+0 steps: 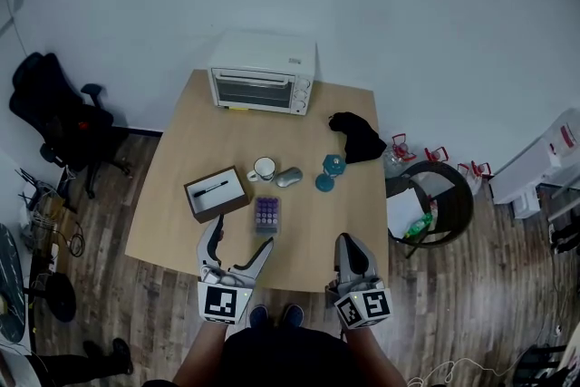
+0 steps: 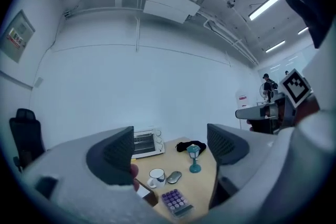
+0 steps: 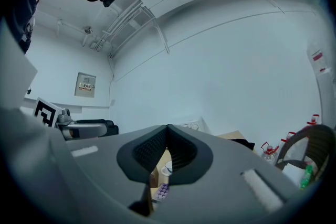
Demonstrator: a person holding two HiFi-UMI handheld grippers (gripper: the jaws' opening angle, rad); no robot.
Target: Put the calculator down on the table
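Note:
The calculator (image 1: 265,215), grey with purple keys, lies flat on the wooden table (image 1: 181,159) near its front edge. My left gripper (image 1: 241,234) hovers just in front of it, jaws open with nothing between them. In the left gripper view the calculator (image 2: 176,202) shows low between the spread fingers (image 2: 113,155), apart from both. My right gripper (image 1: 347,242) is over the table's front right edge, shut and empty. In the right gripper view its pads (image 3: 157,150) meet, and a bit of the calculator (image 3: 161,191) shows below them.
Behind the calculator stand a white mug (image 1: 263,169), a grey mouse (image 1: 289,177), a teal lantern (image 1: 331,169) and an open box with a pen (image 1: 217,192). A toaster oven (image 1: 263,74) and a black cloth (image 1: 357,136) sit further back. A round chair (image 1: 435,204) stands to the right.

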